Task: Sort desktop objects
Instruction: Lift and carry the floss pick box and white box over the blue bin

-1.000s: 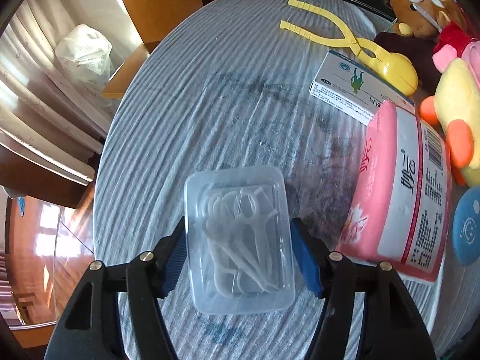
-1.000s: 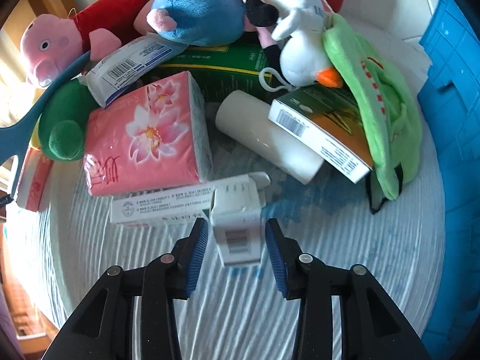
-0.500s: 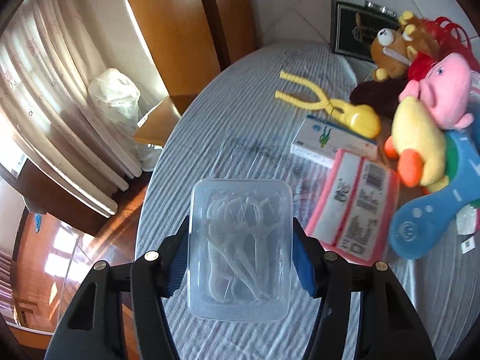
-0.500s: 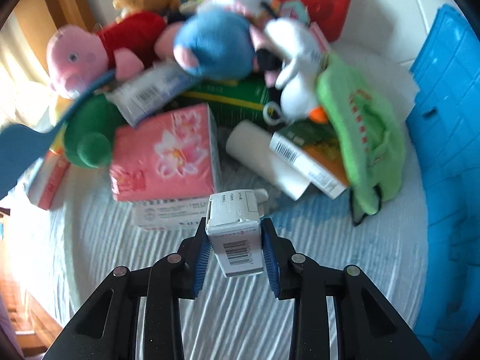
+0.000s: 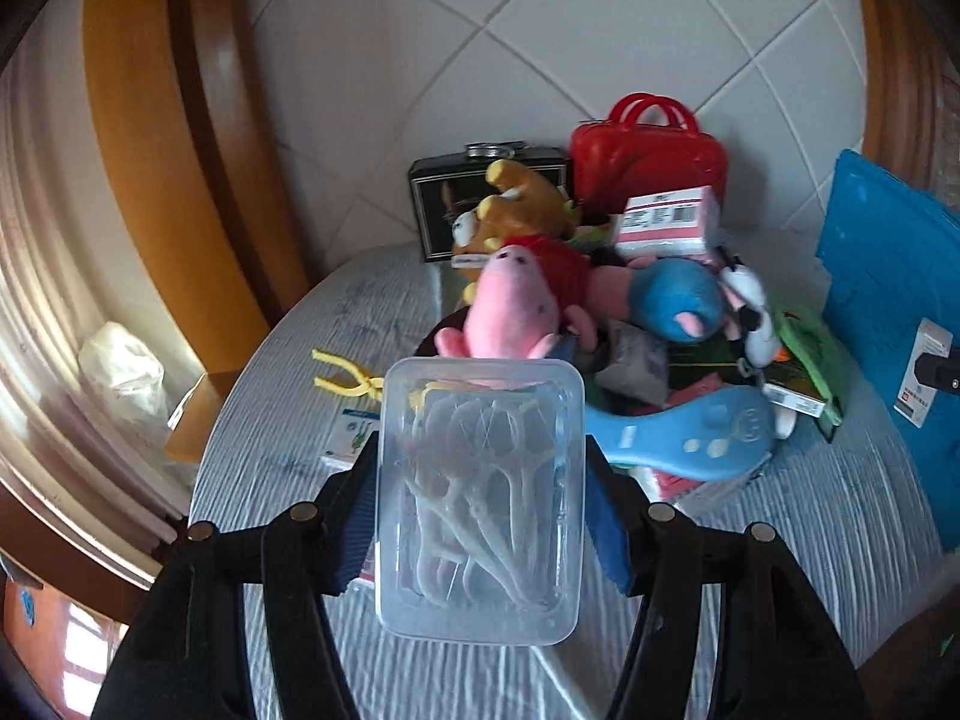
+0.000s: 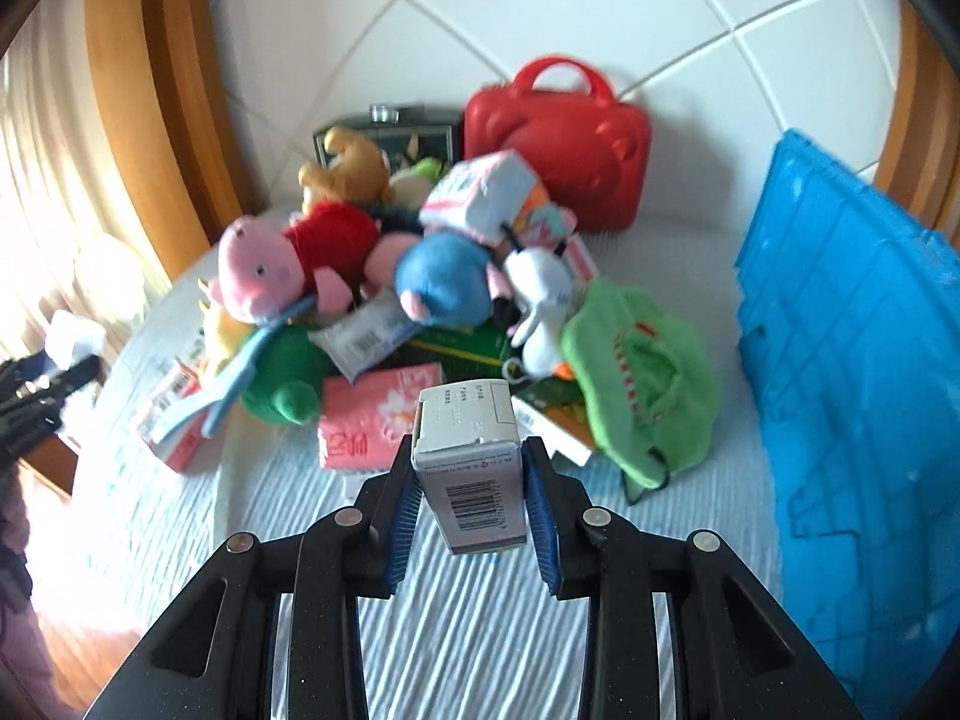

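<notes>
The left hand-held gripper [image 5: 480, 516] is clamping a clear plastic box of floss picks [image 5: 480, 501], the right hand-held gripper [image 6: 471, 507] a white barcoded carton [image 6: 471, 474], both above the desk [image 6: 468, 630]; next, likely carrying them toward the blue plastic crate [image 6: 852, 420] at three o'clock.

The left gripper [image 5: 480, 516] is pointed forward and downward, and its blue-padded jaws are pressed against the two long sides of a clear plastic box [image 5: 480, 498], which is held off the surface. The right gripper [image 6: 471, 495] is likewise angled downward, and a small white carton [image 6: 471, 468] is clamped between its blue pads, lifted clear.
</notes>
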{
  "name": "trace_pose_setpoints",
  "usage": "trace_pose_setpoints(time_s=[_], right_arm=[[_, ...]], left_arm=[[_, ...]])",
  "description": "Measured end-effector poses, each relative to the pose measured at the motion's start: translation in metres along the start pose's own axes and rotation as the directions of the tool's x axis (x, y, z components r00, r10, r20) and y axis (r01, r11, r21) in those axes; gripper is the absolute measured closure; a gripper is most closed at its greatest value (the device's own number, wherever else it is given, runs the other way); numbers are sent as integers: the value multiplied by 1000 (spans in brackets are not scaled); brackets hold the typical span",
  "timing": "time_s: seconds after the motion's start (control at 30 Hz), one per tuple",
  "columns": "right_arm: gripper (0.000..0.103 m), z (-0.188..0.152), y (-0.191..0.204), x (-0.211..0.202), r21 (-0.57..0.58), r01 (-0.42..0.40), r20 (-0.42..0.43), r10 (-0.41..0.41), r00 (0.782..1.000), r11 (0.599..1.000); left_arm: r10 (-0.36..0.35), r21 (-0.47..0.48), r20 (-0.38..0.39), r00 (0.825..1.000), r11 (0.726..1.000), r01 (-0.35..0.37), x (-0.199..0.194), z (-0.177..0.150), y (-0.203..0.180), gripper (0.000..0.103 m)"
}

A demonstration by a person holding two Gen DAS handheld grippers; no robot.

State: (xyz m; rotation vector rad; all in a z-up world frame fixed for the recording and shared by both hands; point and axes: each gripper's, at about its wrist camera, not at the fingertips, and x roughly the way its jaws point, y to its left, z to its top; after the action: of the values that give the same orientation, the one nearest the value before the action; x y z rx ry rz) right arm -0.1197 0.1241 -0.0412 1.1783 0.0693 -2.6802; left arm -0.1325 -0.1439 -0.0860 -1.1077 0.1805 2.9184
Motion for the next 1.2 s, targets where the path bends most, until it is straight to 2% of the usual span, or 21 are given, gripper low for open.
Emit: trace_pose_setpoints(time_s=[0.1,0.27,0.63,0.87,1.0,1.2], right_arm=[[71,-4,-9,-26,17,26,49,-27,998,1000],[71,-7,-30,-71,54,84,129,-90,988,995],[71,-12,-102,-142,91,156,261,-175,949,984],[71,-22,-179,-187,114,207,331,-234,914,972],[71,-32,-226,-210,122,232,357,-261,897,965],[71,-52,-301,-231,132,269,365,-299,882,954]], left_arm=[[-65,45,24,998,997,63,-11,4,-31,44],[-163,144,67,984,978,152,-32,13,-84,44],[-300,265,163,940,931,251,-79,44,-208,44],[-375,317,214,902,900,299,-111,62,-313,44],[-395,337,234,888,890,307,-129,67,-368,44],[-426,351,247,871,876,329,-155,74,-458,44]])
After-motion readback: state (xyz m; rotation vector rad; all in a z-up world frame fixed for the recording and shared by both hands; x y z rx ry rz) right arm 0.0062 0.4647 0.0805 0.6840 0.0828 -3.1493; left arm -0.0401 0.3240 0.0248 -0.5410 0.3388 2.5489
